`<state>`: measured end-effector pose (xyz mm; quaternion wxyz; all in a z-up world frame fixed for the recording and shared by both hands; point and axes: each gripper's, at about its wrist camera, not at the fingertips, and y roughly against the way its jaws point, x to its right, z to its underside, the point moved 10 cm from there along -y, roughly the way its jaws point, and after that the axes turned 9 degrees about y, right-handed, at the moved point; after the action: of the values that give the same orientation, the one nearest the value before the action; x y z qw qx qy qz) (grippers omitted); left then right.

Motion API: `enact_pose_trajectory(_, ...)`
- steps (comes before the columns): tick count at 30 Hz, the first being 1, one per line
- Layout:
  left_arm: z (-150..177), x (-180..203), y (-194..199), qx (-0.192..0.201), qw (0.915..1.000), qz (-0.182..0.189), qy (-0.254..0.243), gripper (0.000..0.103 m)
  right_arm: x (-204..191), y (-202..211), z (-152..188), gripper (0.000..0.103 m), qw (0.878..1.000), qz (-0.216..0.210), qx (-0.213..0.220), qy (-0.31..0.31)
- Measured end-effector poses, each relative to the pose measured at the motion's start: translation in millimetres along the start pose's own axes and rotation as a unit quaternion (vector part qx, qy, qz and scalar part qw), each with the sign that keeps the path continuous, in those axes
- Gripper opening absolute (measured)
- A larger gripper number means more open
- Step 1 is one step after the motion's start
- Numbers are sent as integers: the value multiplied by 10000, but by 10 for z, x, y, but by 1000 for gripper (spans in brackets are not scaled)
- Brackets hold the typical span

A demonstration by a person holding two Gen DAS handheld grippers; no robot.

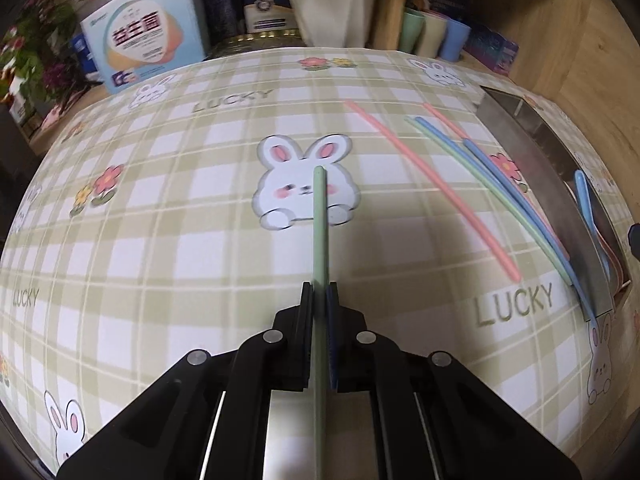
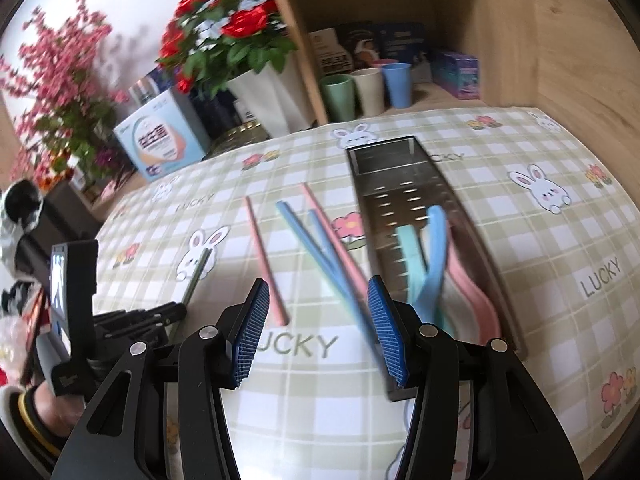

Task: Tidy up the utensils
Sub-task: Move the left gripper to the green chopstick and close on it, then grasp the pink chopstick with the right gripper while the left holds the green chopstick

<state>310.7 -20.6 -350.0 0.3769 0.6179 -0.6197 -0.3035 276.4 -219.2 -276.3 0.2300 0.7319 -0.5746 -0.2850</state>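
Note:
My left gripper (image 1: 320, 286) is shut on a green chopstick (image 1: 320, 216), which juts forward over the rabbit print; from the right wrist view that gripper (image 2: 176, 310) sits at the left with the green chopstick (image 2: 197, 276) in it. Several loose chopsticks lie on the cloth: a pink one (image 1: 432, 188) (image 2: 264, 256), blue ones (image 1: 508, 184) (image 2: 312, 240), a green one (image 1: 480, 180) and another pink one (image 2: 332, 236). The metal tray (image 1: 548, 200) (image 2: 396, 168) holds pastel spoons (image 2: 428, 256). My right gripper (image 2: 316, 320) stands open above the cloth with nothing between its pads.
A checked rabbit-print cloth (image 1: 160, 240) covers the table. At the back stand a blue-white box (image 1: 148, 36) (image 2: 160, 140), a white flower pot (image 2: 272, 96), pastel cups (image 2: 368, 88) in a wooden shelf, and pink blossoms (image 2: 60, 80). A person's hand (image 2: 36, 416) holds the left gripper.

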Motion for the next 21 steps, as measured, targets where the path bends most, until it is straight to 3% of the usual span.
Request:
enact_pose_trajectory(7,60,-332,93,231,9997,-42,92,7,-243,-106,68,51,9993,-138,-176,299)
enact_pose_trajectory(12,29,-467,101,324,9989,136,313,8,-415,-272,58,51,9976,-186,-252,620)
enact_pose_trajectory(21,-6,-520,89,482,9967,437,477,8,-689,-906,-89,49,9920,-139,-348,1207)
